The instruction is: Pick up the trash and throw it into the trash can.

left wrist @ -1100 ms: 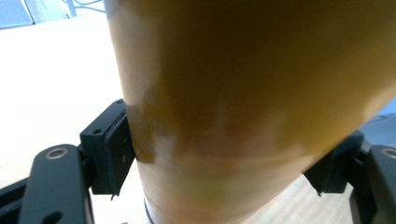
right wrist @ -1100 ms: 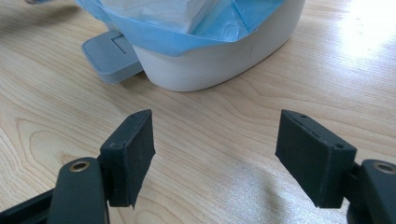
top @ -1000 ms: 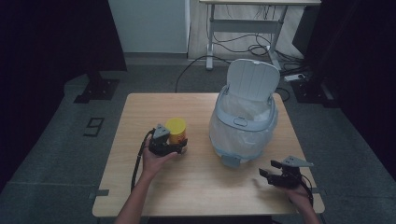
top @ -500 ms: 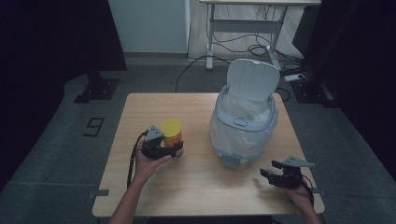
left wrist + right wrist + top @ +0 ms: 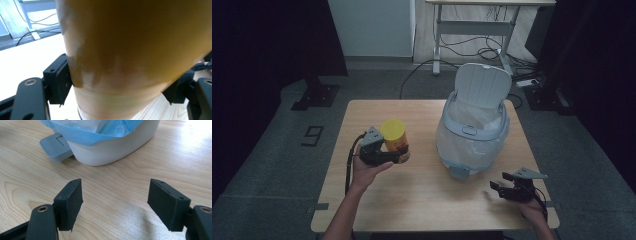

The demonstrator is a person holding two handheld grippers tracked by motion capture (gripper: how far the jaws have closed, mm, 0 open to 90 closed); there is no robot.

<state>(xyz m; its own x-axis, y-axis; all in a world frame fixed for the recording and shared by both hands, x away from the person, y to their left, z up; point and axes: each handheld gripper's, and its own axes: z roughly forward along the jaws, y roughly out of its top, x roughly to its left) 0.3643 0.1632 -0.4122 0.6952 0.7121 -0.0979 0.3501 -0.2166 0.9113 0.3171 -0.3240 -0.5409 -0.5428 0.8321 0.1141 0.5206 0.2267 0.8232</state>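
The left claw [image 5: 393,154] is clamped on a yellow canister [image 5: 395,140], which it holds above the wooden counter [image 5: 422,200], over the left half of the top. In the high view the canister stands roughly upright in the grip, its yellow lid on top and a red-and-orange label around its lower body. The left gripper view looks straight at the canister [image 5: 130,50] from very close: its yellow wall sits between the two black pads [image 5: 60,80], which press against it on either side, and the pale counter shows below and behind it.

To the right of the canister, well apart from it, stands a small pedal bin [image 5: 472,135] with its lid tipped up and back. A pale liner bag hangs over its rim, and its grey pedal [image 5: 460,173] points toward the person.

The right claw [image 5: 498,189] rests low at the near right corner of the counter, released, with nothing between its jaws. In the right gripper view the two pads [image 5: 71,200] stand wide apart over bare wood, and beyond them are the bin's white base [image 5: 112,150], the blue edge of the liner and the ribbed pedal [image 5: 55,146].
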